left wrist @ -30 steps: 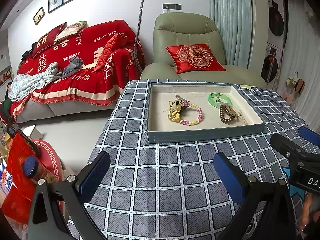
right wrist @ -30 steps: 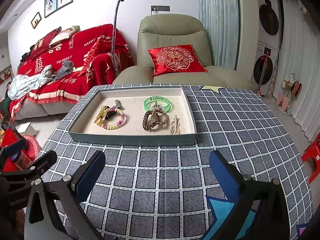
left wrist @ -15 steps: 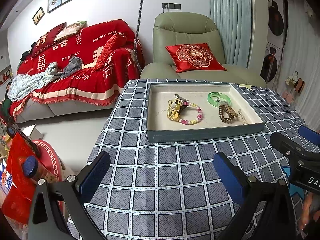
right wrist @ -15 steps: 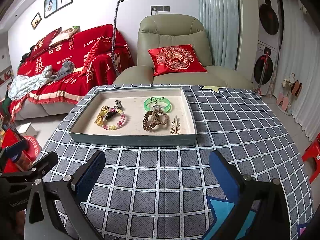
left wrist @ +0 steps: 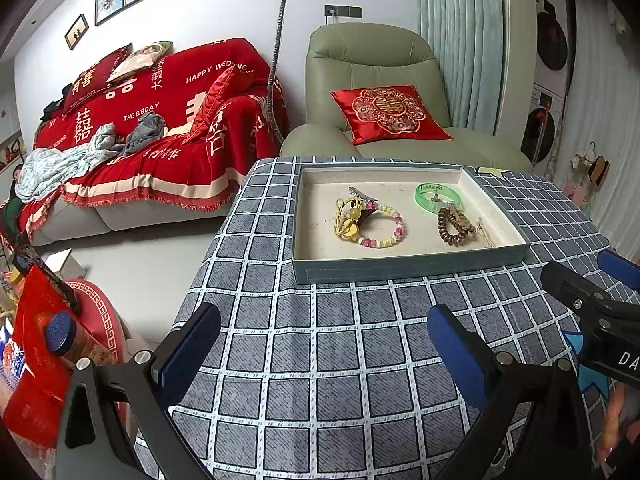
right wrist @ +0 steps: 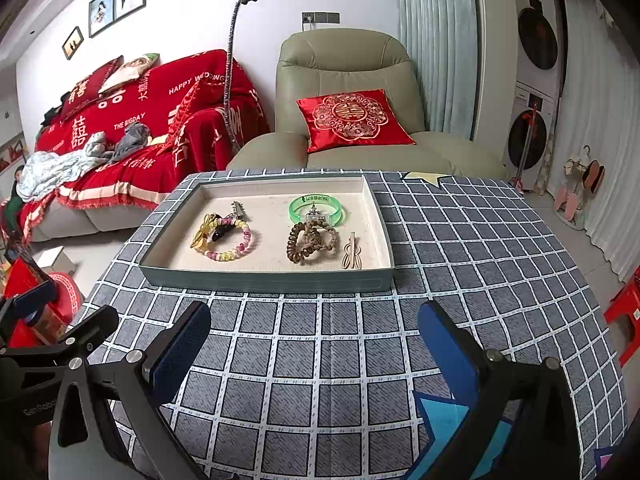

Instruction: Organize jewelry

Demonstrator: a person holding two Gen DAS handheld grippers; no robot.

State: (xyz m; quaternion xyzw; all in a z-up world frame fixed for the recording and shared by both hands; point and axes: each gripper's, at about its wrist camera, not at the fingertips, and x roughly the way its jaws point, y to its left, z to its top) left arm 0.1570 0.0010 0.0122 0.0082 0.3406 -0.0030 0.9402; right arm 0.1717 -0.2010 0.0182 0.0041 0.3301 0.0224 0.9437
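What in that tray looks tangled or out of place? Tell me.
In the tray, the beaded bracelet overlaps the yellow piece, and the brown coil lies tangled with the braided band. Nothing looks spilled or broken.

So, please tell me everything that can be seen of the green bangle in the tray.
The green bangle is a translucent, bright green ring that looks like plastic or glass, with small dark print on its band, too small to read. It lies flat on the pale lining in the far right part of the tray. A small silvery piece rests across its near edge, and the brown coiled hair tie lies just in front. Neither pair of tongs is near it.
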